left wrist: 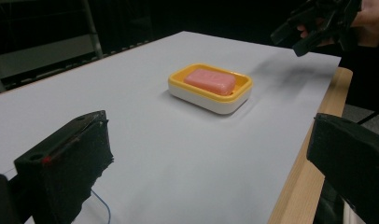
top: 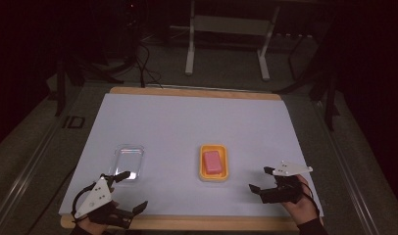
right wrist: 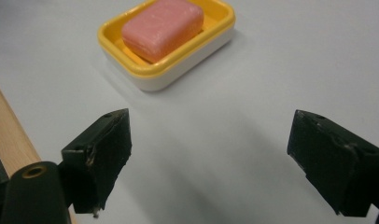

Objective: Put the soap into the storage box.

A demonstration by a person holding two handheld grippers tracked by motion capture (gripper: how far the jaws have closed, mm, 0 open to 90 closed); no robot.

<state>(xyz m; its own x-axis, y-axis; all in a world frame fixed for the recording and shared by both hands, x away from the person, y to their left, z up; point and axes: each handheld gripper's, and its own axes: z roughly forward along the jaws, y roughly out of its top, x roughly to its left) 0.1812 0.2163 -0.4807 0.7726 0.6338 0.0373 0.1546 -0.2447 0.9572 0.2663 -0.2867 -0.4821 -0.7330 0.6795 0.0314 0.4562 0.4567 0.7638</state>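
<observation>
Soap [top: 212,162] — a pink bar — lies in a yellow dish [top: 213,175] with a white base, just right of the middle of the pale sheet [top: 187,122] that covers the wooden table [top: 187,91]. The bar sits flat inside the dish, its long side running away from the person, and the yellow rim shows all round it. Nothing touches bar or dish.

To the left of the dish, well apart from it, a clear plastic lid [top: 128,160] rests on the sheet; in the dim high view I cannot tell for certain whether it is a lid or a shallow tray.

The right gripper [top: 261,179] is held over the near right part of the sheet, aimed leftward at the dish and near it but not at it. Its jaws stand wide with nothing between them; in the right gripper view the bare sheet fills the gap and the dish sits beyond the tips, toward the upper left. The person's right hand [top: 301,205] grips it from behind.

The left gripper [top: 134,191] is at the near left corner, by the table's front edge, just beside the clear lid — one tip reaches close to the lid's near rim, though whether it touches is unclear. Its jaws also stand wide and hold nothing. In the left gripper view the dish lies well ahead on the sheet, and the right gripper appears at the top right.
</observation>
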